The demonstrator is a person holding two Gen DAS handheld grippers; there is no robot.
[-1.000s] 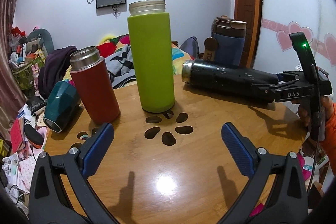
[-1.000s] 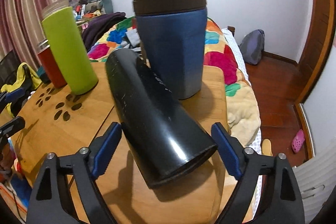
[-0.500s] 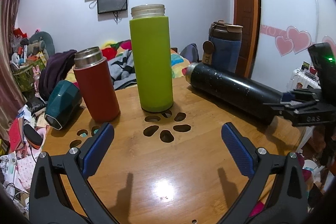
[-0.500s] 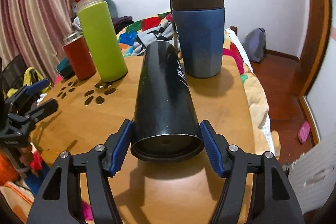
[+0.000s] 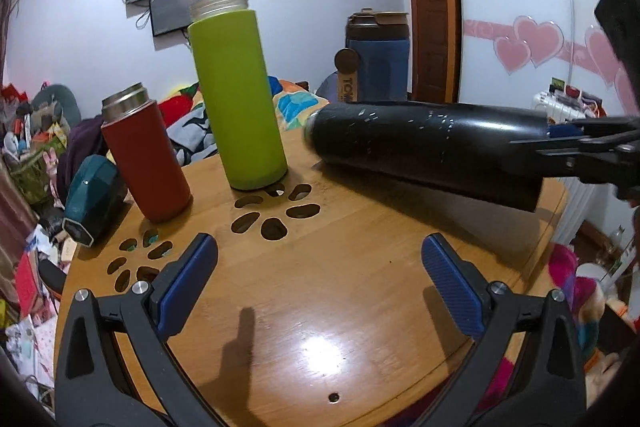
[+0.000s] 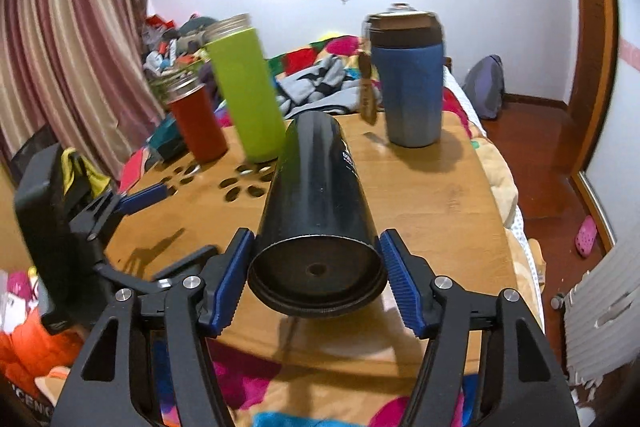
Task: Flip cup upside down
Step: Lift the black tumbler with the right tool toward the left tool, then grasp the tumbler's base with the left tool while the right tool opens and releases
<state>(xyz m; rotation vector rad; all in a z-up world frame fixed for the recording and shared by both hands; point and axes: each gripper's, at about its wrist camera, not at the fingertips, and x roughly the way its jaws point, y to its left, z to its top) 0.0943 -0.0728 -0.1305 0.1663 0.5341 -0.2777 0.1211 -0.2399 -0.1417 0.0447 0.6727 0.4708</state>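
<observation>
A long black cup (image 6: 316,195) lies on its side, held up above the round wooden table (image 5: 320,307). My right gripper (image 6: 316,283) is shut on its base end, the blue pads against both sides. In the left wrist view the black cup (image 5: 424,147) reaches in from the right, off the tabletop, with the right gripper (image 5: 576,147) at its end. My left gripper (image 5: 320,275) is open and empty over the table's near side. It also shows in the right wrist view (image 6: 132,203) at the left.
A tall green bottle (image 5: 236,95), a red flask (image 5: 144,159) and a blue lidded tumbler (image 5: 376,59) stand upright on the table. A teal object (image 5: 90,203) lies at the left edge. Flower-shaped cutouts (image 5: 276,211) pierce the tabletop. A bed and clutter lie beyond.
The right gripper closed on the black cup's base and lifted it off the table, level on its side. The left gripper stayed open and shifted slightly.
</observation>
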